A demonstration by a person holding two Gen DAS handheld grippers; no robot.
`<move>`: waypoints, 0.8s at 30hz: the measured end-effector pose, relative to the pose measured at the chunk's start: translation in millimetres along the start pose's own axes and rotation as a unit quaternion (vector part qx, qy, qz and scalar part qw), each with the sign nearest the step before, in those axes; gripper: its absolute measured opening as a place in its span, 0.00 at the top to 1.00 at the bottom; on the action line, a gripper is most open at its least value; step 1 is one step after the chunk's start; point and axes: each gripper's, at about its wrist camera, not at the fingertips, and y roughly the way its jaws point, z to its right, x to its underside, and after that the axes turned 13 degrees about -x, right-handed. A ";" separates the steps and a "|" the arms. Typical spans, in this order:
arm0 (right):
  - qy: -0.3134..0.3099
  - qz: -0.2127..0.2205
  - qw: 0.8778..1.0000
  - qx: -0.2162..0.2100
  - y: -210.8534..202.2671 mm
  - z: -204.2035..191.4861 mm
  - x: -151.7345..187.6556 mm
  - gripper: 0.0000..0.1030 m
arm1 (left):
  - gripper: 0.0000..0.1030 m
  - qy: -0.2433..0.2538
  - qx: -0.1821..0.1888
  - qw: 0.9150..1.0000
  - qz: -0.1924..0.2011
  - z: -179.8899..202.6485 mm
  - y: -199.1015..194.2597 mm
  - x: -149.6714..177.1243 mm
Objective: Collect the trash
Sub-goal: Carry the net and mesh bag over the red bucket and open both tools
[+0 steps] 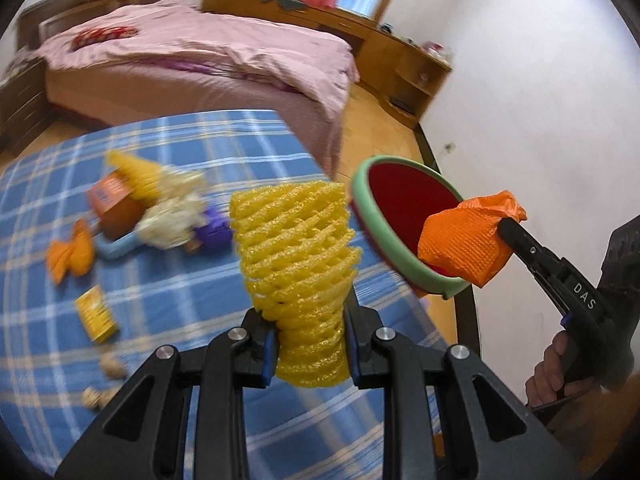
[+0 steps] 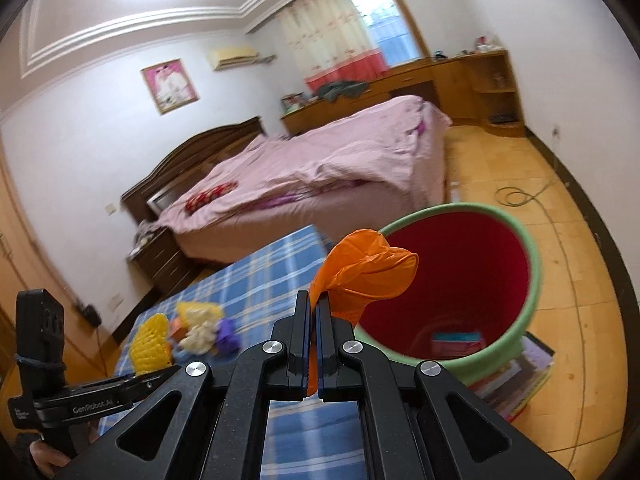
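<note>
My left gripper (image 1: 308,334) is shut on a yellow foam net sleeve (image 1: 296,256), which stands up between its fingers above the blue checked tabletop (image 1: 192,144). My right gripper (image 2: 313,312) is shut on a crumpled orange plastic bag (image 2: 366,272); in the left wrist view the same orange bag (image 1: 464,240) hangs at the rim of the bin. The bin (image 2: 534,280) has a green rim and a red inside and sits just past the table's right edge. A flat packet (image 2: 456,344) lies at its bottom.
Loose litter stays on the cloth: an orange box (image 1: 110,196), an orange wrapper (image 1: 70,256), a white fluffy wad (image 1: 172,220), a purple scrap (image 1: 214,230), a yellow carton (image 1: 96,312) and some small shells (image 1: 110,364). A pink bed (image 1: 192,52) and wooden cabinets stand behind. Books (image 2: 516,380) lie under the bin.
</note>
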 end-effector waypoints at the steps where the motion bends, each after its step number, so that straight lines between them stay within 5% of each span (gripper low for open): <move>1: 0.005 0.004 1.000 0.006 -1.9 8.0 -2.0 0.98 | 0.76 0.009 0.004 1.000 -0.002 9.2 5.3 -3.9; 21: 0.078 0.003 0.995 0.059 4.8 121.8 0.2 0.96 | 0.75 0.110 0.041 0.993 -0.031 137.5 107.5 -49.6; 24: 0.083 0.002 0.995 0.059 6.0 130.2 1.4 0.95 | 0.61 0.113 0.025 0.993 -0.030 144.0 114.7 -51.0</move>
